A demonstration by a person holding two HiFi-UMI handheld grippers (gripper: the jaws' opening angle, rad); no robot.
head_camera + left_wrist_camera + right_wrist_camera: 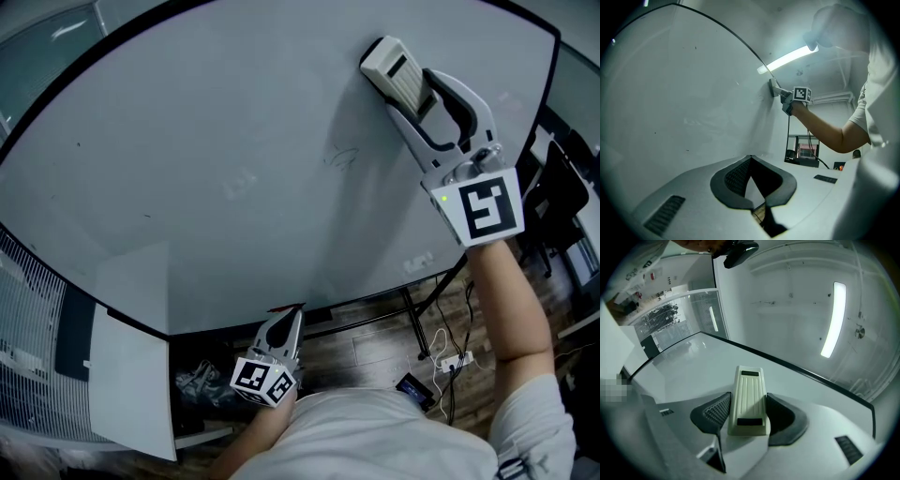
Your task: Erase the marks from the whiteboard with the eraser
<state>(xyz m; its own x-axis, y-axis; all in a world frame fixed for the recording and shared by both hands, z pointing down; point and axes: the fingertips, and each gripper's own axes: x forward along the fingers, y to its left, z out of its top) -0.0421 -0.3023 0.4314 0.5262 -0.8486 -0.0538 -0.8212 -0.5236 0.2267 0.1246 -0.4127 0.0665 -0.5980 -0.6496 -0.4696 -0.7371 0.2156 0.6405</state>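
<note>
The whiteboard (234,112) fills the head view, with faint grey smudges (342,157) near its middle and another faint trace (417,262) lower right. A cream ribbed eraser (392,67) lies flat against the board's upper right, and my right gripper (401,84) is shut on it. In the right gripper view the eraser (750,380) sits between both pads over the board (689,366). My left gripper (287,321) hangs below the board's bottom edge, shut with nothing in it. In its own view my left gripper (750,160) has its tips touching beside the board (670,93).
Under the board are its stand legs (412,314), a power strip with cables (452,361) and a dark object (412,386) on the wooden floor. A black chair (562,187) stands at the right. A white slatted unit (33,309) is at the left.
</note>
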